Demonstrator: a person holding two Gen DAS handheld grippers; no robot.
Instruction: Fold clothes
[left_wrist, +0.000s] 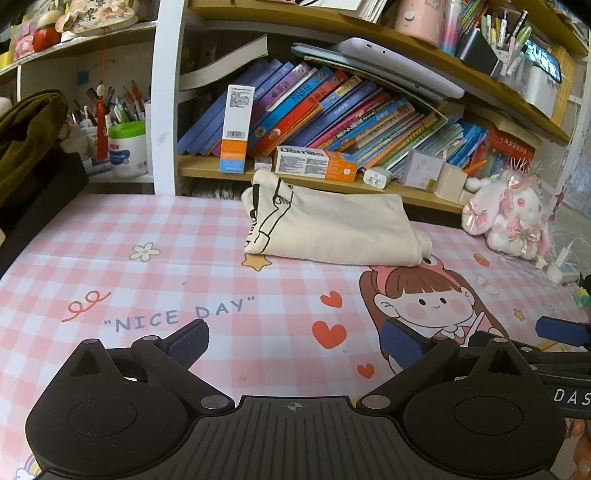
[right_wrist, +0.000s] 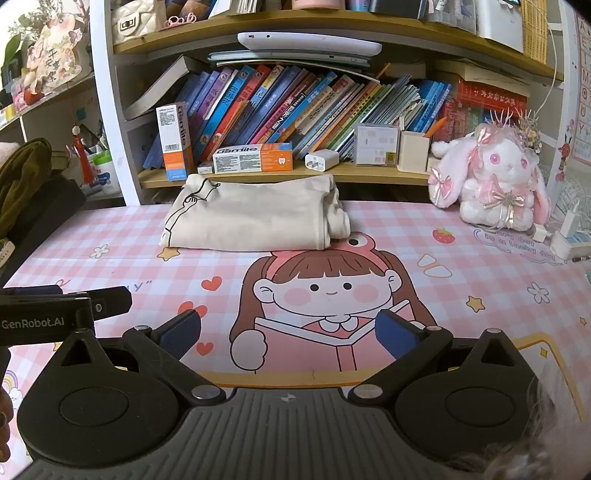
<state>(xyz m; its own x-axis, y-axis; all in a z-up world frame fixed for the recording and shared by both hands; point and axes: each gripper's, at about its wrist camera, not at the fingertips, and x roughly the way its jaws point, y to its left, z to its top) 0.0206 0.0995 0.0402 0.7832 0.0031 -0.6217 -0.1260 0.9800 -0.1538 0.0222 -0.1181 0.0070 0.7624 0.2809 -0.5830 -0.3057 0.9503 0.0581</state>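
Folded cream garment (right_wrist: 251, 214) lies at twelve o'clock on the bench (right_wrist: 461, 280). Left gripper (left_wrist: 295, 343) and right gripper (right_wrist: 288, 332) both gape wide, empty.

Cream cloth garment (right_wrist: 251, 218) matt, soft; printed table mat (right_wrist: 461, 295) smooth, slight sheen; shelf (right_wrist: 369, 171) wood; plush rabbit (right_wrist: 495, 184) fluffy.

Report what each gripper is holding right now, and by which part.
Nothing is held. The left gripper and right gripper are both open over the table mat, apart from the folded cream garment lying near the shelf.
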